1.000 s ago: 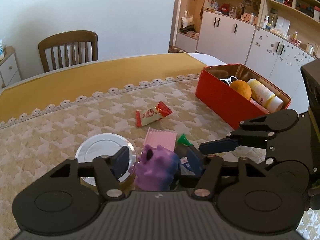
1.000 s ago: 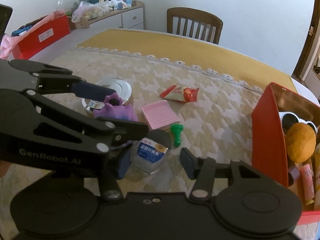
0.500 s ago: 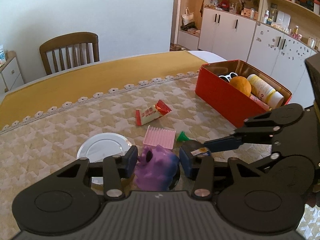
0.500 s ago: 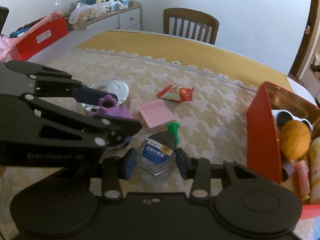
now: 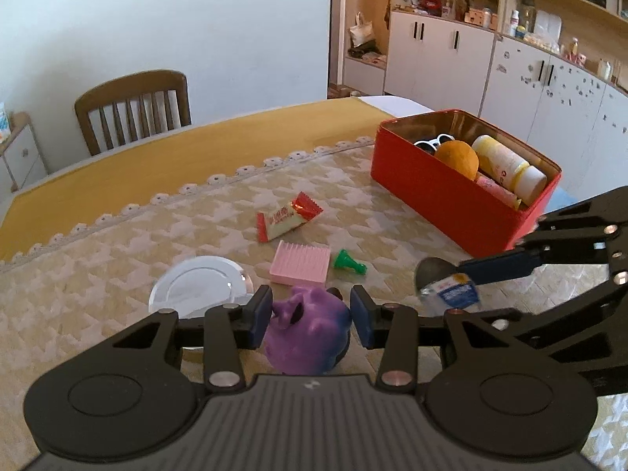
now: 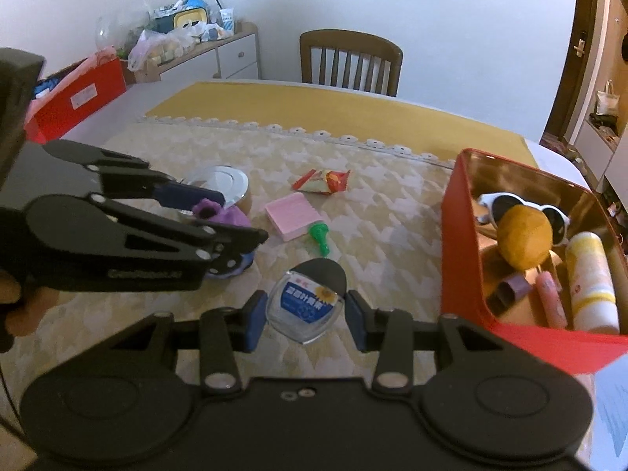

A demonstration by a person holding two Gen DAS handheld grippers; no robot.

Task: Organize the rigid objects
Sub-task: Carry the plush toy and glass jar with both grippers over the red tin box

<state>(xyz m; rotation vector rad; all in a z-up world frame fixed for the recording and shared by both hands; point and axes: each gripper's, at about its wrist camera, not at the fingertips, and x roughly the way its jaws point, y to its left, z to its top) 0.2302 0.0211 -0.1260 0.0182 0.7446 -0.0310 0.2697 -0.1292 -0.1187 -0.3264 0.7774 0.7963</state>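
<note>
Since the earlier frames both grippers have lifted their picks off the cloth. The purple toy [image 5: 310, 325] sits low center of the left view, pinched by the left gripper [image 5: 311, 322]. The right gripper [image 6: 302, 314] clamps the small clear bottle [image 6: 304, 304], lower center there. The red tin [image 6: 459, 243] stands at right, already holding 1 orange [image 6: 524, 241].
</note>
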